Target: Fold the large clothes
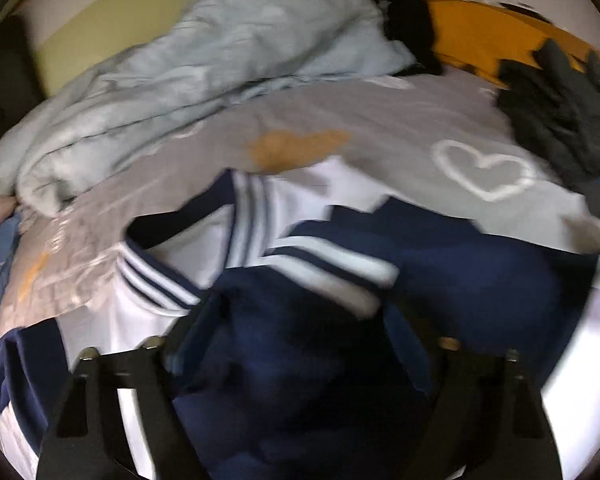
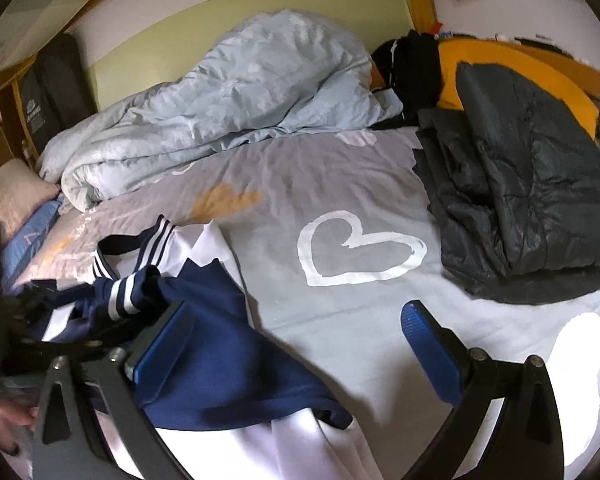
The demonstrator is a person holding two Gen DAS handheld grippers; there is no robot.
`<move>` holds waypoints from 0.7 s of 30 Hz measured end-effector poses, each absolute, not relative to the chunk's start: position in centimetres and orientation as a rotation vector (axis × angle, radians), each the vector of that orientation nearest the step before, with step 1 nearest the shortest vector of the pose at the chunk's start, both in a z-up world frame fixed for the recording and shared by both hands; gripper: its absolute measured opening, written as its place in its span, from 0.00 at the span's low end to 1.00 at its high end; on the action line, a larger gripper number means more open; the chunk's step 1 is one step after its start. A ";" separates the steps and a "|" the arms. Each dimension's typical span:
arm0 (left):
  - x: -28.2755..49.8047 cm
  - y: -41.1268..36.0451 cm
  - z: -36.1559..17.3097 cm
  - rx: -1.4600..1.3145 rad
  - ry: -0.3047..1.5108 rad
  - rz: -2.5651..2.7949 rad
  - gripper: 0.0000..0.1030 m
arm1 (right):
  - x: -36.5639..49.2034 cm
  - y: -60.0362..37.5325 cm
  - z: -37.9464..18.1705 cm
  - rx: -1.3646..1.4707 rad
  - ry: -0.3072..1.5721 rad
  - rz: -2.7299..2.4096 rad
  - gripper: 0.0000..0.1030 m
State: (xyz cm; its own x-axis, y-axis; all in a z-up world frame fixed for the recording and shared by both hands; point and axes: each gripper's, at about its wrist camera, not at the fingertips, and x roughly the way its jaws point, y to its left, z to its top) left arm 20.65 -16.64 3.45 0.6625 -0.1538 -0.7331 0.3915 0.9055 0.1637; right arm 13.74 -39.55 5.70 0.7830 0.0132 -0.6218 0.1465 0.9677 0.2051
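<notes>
The fold looks only part done: the jacket (image 2: 204, 344), navy and white with striped cuffs and collar, lies bunched on the near left part of the bed (image 2: 364, 320), with a navy panel thrown over the white body and a striped sleeve end doubled back on itself. The left hand-held gripper (image 1: 300, 320) hangs just above the navy cloth with its jaws apart and nothing between them, so it is released; the view there is blurred. The right hand-held gripper (image 2: 296, 324) is also released, its blue pads wide, one over the jacket's navy edge and the other over bare sheet. The next move probably calls for each to pinch a loose edge or the sleeve and lay it flat across the body, smoothing the bunching. A grey coat (image 2: 532, 188) lies well apart on the right, and a pale blue duvet (image 2: 228, 104) is heaped at the far side.
</notes>
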 end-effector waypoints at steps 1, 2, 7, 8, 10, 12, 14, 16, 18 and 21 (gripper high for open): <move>20.5 -15.8 3.6 0.299 0.774 -0.315 0.40 | 13.8 -39.7 5.7 0.258 0.672 -0.073 1.00; 20.2 -14.7 4.1 0.266 0.741 -0.293 0.31 | 13.8 -39.8 5.7 0.261 0.673 -0.077 1.00; 17.5 -8.6 6.4 0.150 0.626 -0.135 0.23 | 13.7 -38.6 5.6 0.193 0.663 -0.114 1.00; 17.1 -7.3 6.7 0.141 0.633 -0.101 0.22 | 13.8 -38.6 5.5 0.196 0.676 -0.099 1.00; 16.2 -4.9 6.9 0.114 0.649 -0.070 0.20 | 13.8 -38.5 5.3 0.214 0.687 -0.089 1.00; 15.1 -2.7 6.9 0.110 0.665 -0.044 0.18 | 13.7 -38.4 5.2 0.206 0.680 -0.093 1.00; 13.9 -0.7 6.5 0.118 0.682 -0.005 0.16 | 13.7 -38.1 5.2 0.178 0.681 -0.096 1.00; 12.8 0.8 6.0 0.124 0.707 0.029 0.14 | 13.6 -37.9 5.2 0.166 0.679 -0.096 1.00; 11.7 2.3 5.4 0.122 0.734 0.059 0.10 | 13.5 -37.7 5.3 0.166 0.676 -0.087 1.00; 10.3 3.8 4.4 0.094 0.755 0.021 0.13 | 13.4 -37.2 5.5 0.160 0.675 -0.055 1.00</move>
